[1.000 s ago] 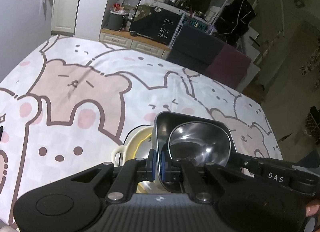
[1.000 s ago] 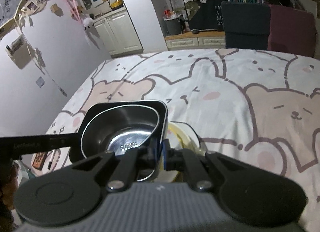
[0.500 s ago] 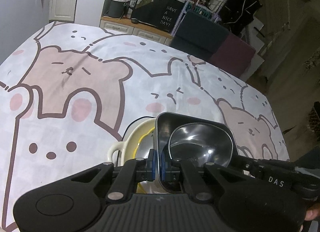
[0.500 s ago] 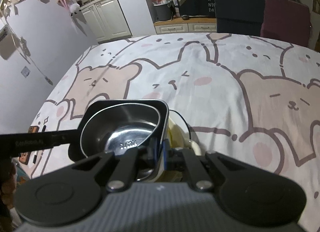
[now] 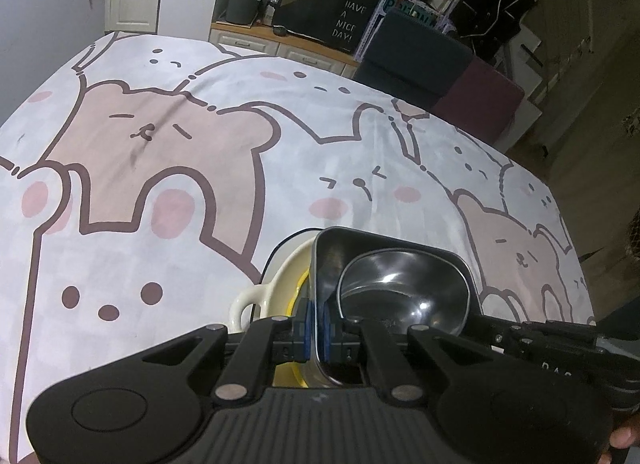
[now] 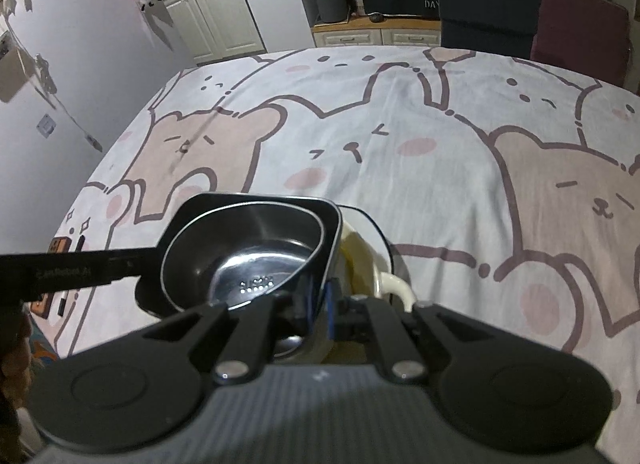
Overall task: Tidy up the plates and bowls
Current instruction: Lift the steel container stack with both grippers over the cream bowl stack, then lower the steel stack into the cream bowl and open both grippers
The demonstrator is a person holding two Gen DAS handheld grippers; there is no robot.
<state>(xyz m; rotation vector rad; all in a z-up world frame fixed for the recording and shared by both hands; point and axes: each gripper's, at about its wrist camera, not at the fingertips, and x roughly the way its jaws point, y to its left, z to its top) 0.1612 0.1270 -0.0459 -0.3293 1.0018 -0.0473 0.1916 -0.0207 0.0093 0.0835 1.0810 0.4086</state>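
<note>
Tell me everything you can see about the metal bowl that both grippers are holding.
The metal bowl is shiny steel, rounded-square, with a dark outer wall and what looks like a second rim line inside. It is empty and roughly upright. The left gripper pinches one wall and the right gripper the opposite wall. It sits over a cream dish with a loop handle, on the bear-print cloth; whether they touch is unclear.

square steel container (image 5: 400,252): dark silver
round handled dish (image 5: 280,284): cream, yellow inside
tablecloth (image 5: 280,151): white, pink-brown cartoon bears
gripper pads (image 5: 306,330): blue
</note>
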